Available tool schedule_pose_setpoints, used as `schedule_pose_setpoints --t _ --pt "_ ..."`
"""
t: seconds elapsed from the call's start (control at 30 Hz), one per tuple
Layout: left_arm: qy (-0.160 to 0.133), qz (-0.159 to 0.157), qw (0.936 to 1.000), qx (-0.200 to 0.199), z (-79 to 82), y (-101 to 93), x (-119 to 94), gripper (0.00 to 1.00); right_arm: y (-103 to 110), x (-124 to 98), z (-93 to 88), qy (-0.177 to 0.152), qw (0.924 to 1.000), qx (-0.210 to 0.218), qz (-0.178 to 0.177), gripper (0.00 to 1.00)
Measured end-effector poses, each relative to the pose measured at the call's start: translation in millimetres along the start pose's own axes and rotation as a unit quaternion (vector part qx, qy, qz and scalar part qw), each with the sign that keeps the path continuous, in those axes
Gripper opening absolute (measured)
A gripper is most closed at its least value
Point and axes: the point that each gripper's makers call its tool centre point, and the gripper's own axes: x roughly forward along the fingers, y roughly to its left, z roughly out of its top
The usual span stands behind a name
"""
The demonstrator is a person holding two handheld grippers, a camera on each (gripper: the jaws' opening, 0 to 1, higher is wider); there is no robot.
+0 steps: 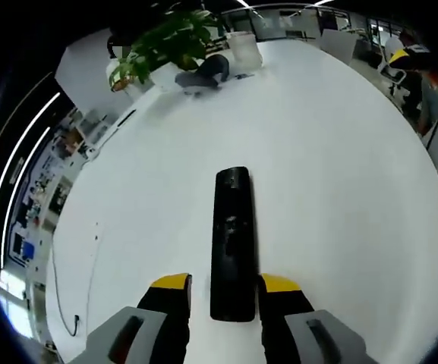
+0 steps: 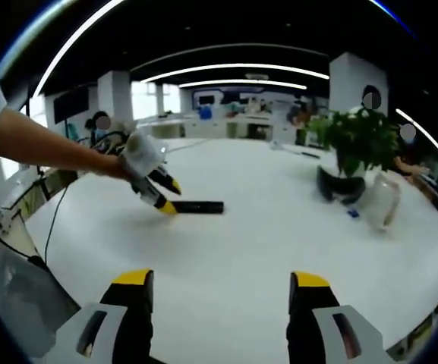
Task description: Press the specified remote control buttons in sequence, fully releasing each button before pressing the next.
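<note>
Black remote [image 1: 231, 244] flat on white table [image 1: 340, 174], bracketed between left gripper [image 1: 226, 292] jaws at 6 o'clock, apparently to steady it, contact unclear; right gripper [image 2: 222, 292] spread wide, empty, hanging back at 5 o'clock, presumably readied for pressing.

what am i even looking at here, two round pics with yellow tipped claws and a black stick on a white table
These are two fisheye cameras, each riding on a handheld two-jaw gripper that a person carries, one per hand. There is no robot arm.

The left gripper view looks along the left gripper. Its yellow-tipped jaws stand on either side of the near end of a black remote control lying on the white table; whether they squeeze it I cannot tell.

The right gripper view looks along the right gripper, whose jaws stand wide apart, holding nothing. From there you see the person's arm bringing the left gripper to the remote.

Also on the table: a potted plant and a clear container beside it.
</note>
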Motion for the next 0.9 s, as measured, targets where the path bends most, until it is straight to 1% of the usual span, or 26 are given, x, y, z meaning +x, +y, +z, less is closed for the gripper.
schedule_pose_setpoints --t 0.03,0.07,0.1,0.17,0.23,0.27,0.37,0.4,0.43,0.47,0.5,0.53,0.57,0.6,0.63,0.67,0.73,0.8,0.87,0.9 --pt "0.004 0.01 0.9997 -0.022 -2.2 4.0 -1 0.39 0 0 0.0 0.0 1.0 0.0 0.0 0.71" --pt "0.008 0.011 0.9998 -0.018 -2.5 6.1 -1 0.41 0 0 0.0 0.0 1.0 0.0 -0.001 0.72" --pt "0.017 0.024 0.9994 -0.017 -6.0 10.5 -1 0.42 -1 0 0.3 -0.001 1.0 0.001 -0.001 0.72" --pt "0.019 0.028 0.9992 -0.021 -7.3 12.9 -1 0.42 -1 -1 0.4 -0.002 1.0 0.004 0.0 0.71" --pt "0.022 0.026 0.9984 -0.044 -10.3 14.0 -1 0.42 1 -1 0.2 -0.001 0.9999 0.009 0.005 0.71" --pt "0.023 0.029 0.9982 -0.046 -11.1 15.5 -3 0.42 0 -1 0.6 -0.002 1.0 0.007 0.003 0.71" --pt "0.023 0.038 0.9958 -0.08 -16.1 17.4 -5 0.45 -1 -3 3.3 -0.01 0.9999 0.008 0.001 0.71" --pt "0.023 0.032 0.9937 -0.105 -18.8 14.4 -7 0.46 -1 -3 3.8 -0.011 0.9999 0.009 -0.001 0.71" --pt "0.025 0.034 0.9919 -0.12 -21.7 14.5 -8 0.47 -2 -3 3.8 -0.011 0.9999 0.01 -0.002 0.71" --pt "0.02 0.041 0.9915 -0.122 -25.6 17.2 -10 0.48 -2 -3 4.2 -0.012 0.9999 0.011 -0.001 0.71" --pt "0.02 0.041 0.99 -0.134 -29.4 16.5 -11 0.5 -1 -3 4.4 -0.013 0.9998 0.012 0.0 0.71" --pt "0.02 0.04 0.9863 -0.159 -33.8 13.0 -14 0.52 -1 -3 4.7 -0.014 0.9999 0.01 0.001 0.71" --pt "0.017 0.04 0.9846 -0.169 -36.6 13.1 -15 0.53 0 -3 4.8 -0.014 0.9999 0.009 0.001 0.71" --pt "0.014 0.041 0.9811 -0.188 -41.1 10.6 -18 0.55 1 -3 4.9 -0.014 0.9999 0.007 0.003 0.71" --pt "0.011 0.042 0.979 -0.199 -43.8 10.0 -19 0.56 1 -3 4.9 -0.014 0.9999 0.007 0.004 0.71" --pt "0.008 0.046 0.9743 -0.22 -47.3 6.6 -23 0.57 1 -3 4.8 -0.013 0.9999 0.006 0.005 0.71" --pt "0.004 0.053 0.9697 -0.238 -53.6 4.5 -26 0.59 2 -3 4.7 -0.013 0.9999 0.006 0.005 0.72" --pt "-0.004 0.045 0.9619 -0.27 -58.6 -2.7 -30 0.59 3 -3 5.2 -0.015 0.9998 0.005 0.008 0.72" --pt "-0.01 0.052 0.9557 -0.289 -66.6 -7.4 -36 0.61 3 -4 6.0 -0.017 0.9998 0.005 0.009 0.72" --pt "-0.014 0.052 0.9541 -0.295 -68.9 -8.9 -38 0.6 3 -4 6.2 -0.018 0.9998 0.005 0.008 0.72"
